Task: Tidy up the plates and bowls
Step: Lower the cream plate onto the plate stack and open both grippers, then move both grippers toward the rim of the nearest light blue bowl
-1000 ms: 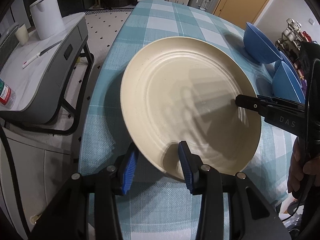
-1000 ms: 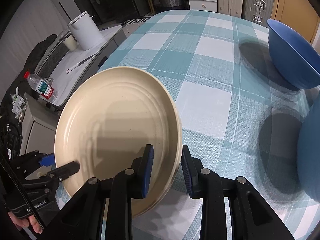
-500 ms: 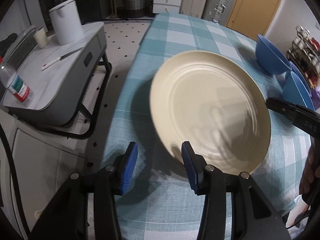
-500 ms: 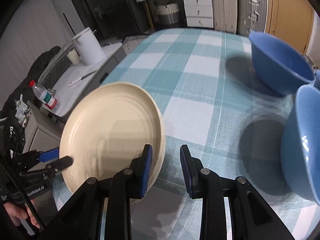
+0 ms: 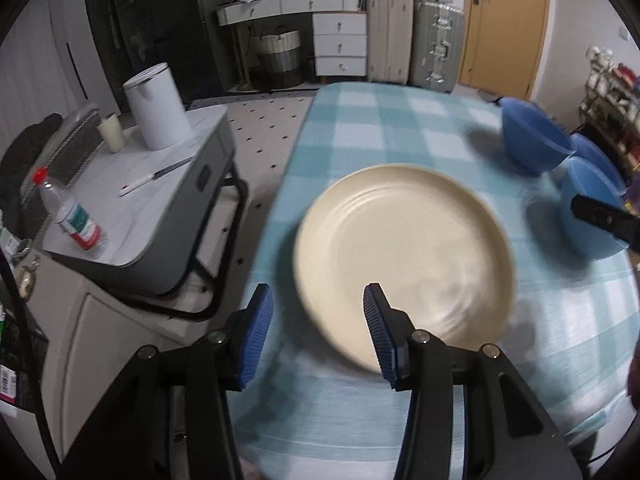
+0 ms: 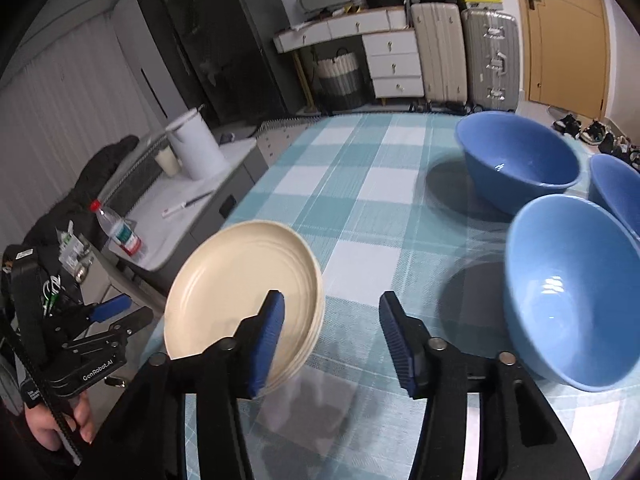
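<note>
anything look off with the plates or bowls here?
Mostly tidy. The cream plate stack sits at the table's near left corner, close to the edge of the checked cloth; whether it overhangs I can't tell. The three blue bowls stand upright and apart, not nested. Nothing spilled or broken.

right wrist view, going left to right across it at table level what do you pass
left gripper → water bottle → cream plates → right gripper → nearest blue bowl
</note>
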A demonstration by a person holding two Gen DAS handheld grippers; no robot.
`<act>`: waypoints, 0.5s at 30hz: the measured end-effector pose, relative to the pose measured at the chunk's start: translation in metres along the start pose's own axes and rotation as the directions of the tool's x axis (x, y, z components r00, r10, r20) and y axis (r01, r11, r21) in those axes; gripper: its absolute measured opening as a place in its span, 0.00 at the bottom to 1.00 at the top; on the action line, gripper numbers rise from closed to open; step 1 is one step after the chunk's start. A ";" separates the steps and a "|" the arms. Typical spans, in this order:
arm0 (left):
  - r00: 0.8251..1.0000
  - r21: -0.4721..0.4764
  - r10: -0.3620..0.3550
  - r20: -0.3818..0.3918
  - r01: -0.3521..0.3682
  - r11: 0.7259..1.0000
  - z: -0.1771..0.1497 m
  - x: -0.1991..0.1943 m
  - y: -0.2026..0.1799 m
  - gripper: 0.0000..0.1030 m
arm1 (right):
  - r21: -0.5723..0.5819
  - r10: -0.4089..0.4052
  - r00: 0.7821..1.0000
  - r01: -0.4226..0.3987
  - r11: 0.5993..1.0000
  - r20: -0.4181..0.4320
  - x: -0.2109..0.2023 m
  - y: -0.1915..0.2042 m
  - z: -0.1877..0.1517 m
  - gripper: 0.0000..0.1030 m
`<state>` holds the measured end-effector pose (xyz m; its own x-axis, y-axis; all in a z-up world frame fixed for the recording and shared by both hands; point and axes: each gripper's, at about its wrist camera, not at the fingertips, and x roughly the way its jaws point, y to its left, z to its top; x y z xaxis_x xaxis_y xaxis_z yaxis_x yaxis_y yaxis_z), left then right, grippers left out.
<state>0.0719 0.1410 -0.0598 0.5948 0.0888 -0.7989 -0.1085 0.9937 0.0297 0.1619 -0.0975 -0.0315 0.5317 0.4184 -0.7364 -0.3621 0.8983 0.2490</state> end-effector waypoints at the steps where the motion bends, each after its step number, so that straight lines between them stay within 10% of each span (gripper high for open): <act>1: 1.000 0.003 -0.014 0.009 0.014 1.000 0.003 -0.003 -0.006 0.46 | 0.002 -0.008 1.000 0.008 1.000 0.014 -0.007 -0.003 0.000 0.50; 15: 0.973 0.201 -0.229 -0.018 0.228 0.953 0.046 0.005 -0.157 0.48 | 0.206 -0.144 0.956 0.091 0.974 0.254 -0.128 -0.092 -0.029 0.82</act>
<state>0.1290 -0.0116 -0.0410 0.5891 -0.1420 -0.7955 0.1921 0.9808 -0.0329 0.1046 -0.2377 0.0219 0.7552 0.3054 -0.5800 -0.1462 0.9410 0.3051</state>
